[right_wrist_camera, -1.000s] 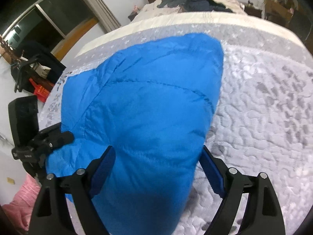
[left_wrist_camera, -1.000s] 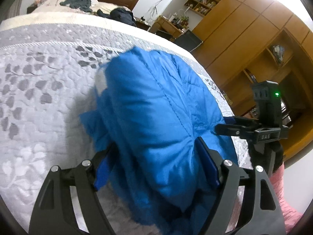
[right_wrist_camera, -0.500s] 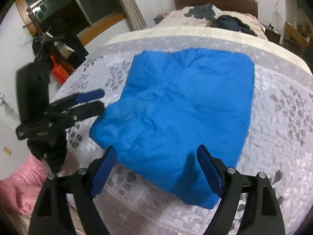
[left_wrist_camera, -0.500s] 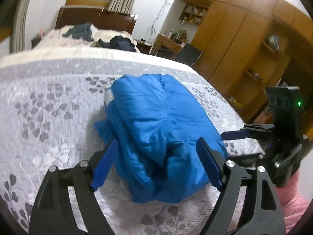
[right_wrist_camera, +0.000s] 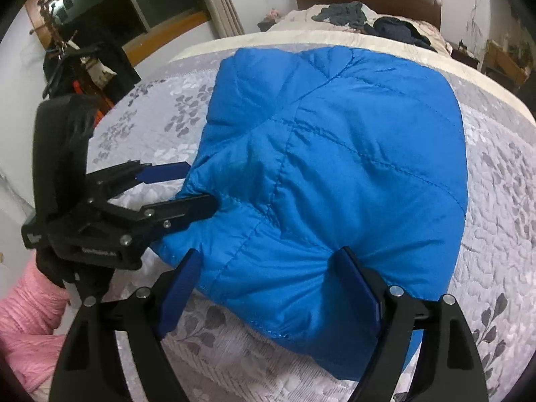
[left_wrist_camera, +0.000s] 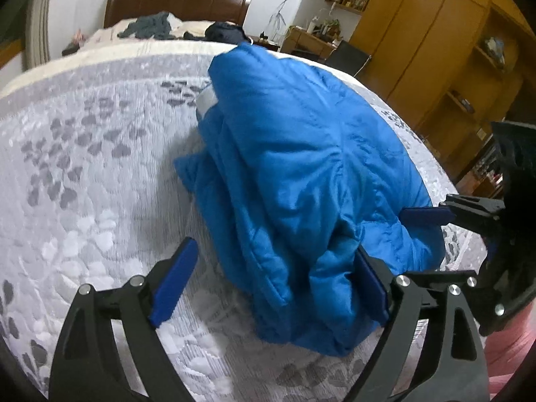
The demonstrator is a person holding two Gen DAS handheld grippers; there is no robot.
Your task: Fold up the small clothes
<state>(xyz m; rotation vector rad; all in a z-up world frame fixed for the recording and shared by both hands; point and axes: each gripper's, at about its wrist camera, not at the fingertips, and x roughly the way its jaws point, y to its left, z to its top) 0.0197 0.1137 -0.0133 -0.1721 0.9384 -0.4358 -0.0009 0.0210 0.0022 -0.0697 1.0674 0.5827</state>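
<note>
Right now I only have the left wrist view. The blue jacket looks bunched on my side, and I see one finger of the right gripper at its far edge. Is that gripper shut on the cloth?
Observer: No. The right wrist view shows the right gripper open, with the near hem of the blue jacket lying between its spread fingers.
Operator: How does the top look from there?
Observer: Roughly square and fairly smooth, with quilt lines. It puckers only at the corner by the left gripper.
Operator: Is mine gripping anything?
Observer: No. From the side its jaws stand apart. One finger meets the jacket's edge and the other hangs over the bedspread.
</note>
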